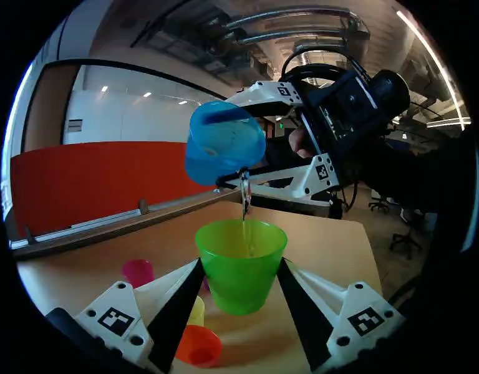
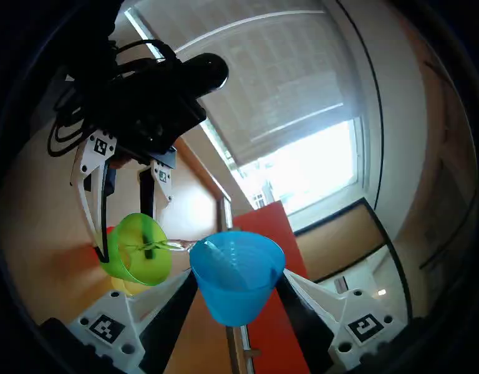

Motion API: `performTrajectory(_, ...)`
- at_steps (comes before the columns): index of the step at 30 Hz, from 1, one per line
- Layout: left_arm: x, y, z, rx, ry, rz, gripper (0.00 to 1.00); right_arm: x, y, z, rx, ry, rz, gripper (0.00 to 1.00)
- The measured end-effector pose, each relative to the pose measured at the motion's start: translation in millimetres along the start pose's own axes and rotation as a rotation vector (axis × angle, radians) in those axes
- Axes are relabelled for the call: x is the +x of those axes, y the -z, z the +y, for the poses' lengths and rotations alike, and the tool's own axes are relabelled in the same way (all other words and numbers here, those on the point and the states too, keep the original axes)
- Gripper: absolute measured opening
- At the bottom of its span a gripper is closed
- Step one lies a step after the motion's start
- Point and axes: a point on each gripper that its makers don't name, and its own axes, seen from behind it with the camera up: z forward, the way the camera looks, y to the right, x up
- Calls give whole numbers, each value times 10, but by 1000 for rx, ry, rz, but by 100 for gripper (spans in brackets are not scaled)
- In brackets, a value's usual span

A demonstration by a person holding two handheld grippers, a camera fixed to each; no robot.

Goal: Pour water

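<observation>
Blue cup point(image 1: 224, 142) tipped, water stream point(image 1: 244, 199) falling into upright green cup point(image 1: 241, 265).

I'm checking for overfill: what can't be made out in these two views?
Water level in the green cup: left gripper view sees it side-on through tinted plastic; in the right gripper view its mouth is too small.
Water left in the blue cup: hidden by its own wall in both views.
The yellow cup: left gripper view, mostly behind a finger of the left gripper.
</observation>
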Motion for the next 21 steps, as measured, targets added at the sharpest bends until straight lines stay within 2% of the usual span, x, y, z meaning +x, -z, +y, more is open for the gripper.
performTrajectory(21, 18, 2, -22, 6, -3, 4, 81, 6, -17, 106, -21, 56, 1, 88)
